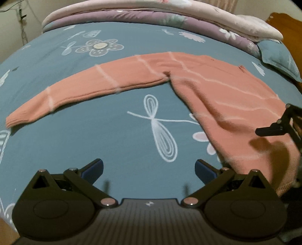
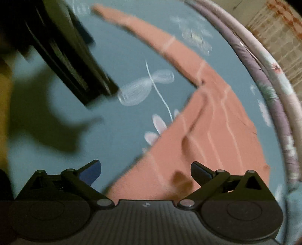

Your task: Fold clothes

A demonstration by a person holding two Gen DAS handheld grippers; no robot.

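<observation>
A salmon-pink sweater (image 1: 222,98) with thin white stripes lies flat on the blue bedspread (image 1: 94,135). One long sleeve (image 1: 81,90) stretches out to the left. My left gripper (image 1: 149,169) is open above bare bedspread, just left of the sweater's lower edge, holding nothing. In the right wrist view the sweater (image 2: 207,132) fills the middle and right, blurred by motion. My right gripper (image 2: 145,171) is open over the sweater's hem, nothing between its fingers. The right gripper (image 1: 279,124) also shows at the right edge of the left wrist view, above the sweater body.
Folded purple and pink quilts (image 1: 151,17) are stacked along the far side of the bed. A blue pillow (image 1: 279,54) lies at the far right beside a wooden headboard (image 1: 283,22). The left gripper's body (image 2: 66,52) crosses the upper left of the right wrist view.
</observation>
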